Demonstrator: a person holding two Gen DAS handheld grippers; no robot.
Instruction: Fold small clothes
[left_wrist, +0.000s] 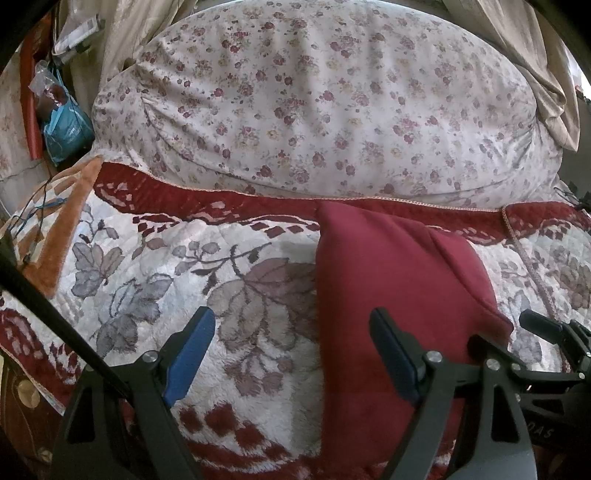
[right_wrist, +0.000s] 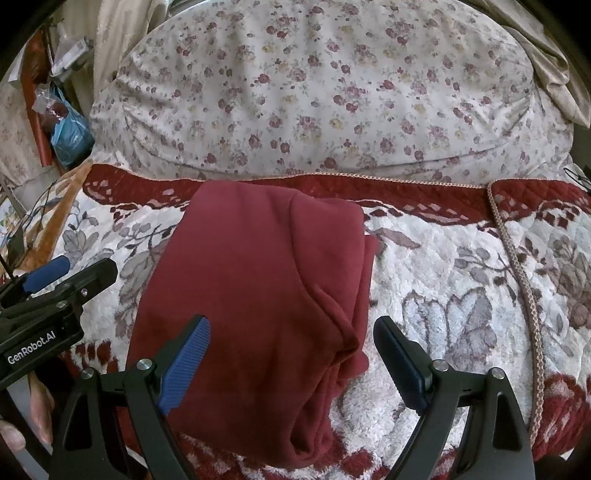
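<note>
The dark red garment (right_wrist: 255, 295) lies already doubled over on the fleecy floral blanket (right_wrist: 461, 325), and the step in hand looks to be another fold or a tidying of this one; to do it well, each gripper should bite a lower corner cleanly, catching every layer and none of the blanket's pile beneath, then lift only enough to carry the near edge toward the far one, at the upper middle of the right wrist view, so the layers do not slide apart; both sides should travel together, or the fold will skew.

The left gripper (left_wrist: 291, 354) stands wide open and holds nothing; it hovers over the blanket at the lower middle of its frame, with its right finger above the garment's left edge; the right gripper (right_wrist: 291, 362) is likewise wide open and empty, its jaws straddling the garment's lower right part, where a curved hem (right_wrist: 332, 314) shows.

The garment is a soft, thick, matte knit, probably fleece, in one plain maroon; in the right wrist view it fills the centre, from just below the blanket's red quilted border (right_wrist: 406, 192) down to the bottom edge; its left side runs straight, while on the right a second layer peeks out, slightly offset; behind it, across the top of the frame, lies a large rose-print pillow (right_wrist: 314, 92).
</note>
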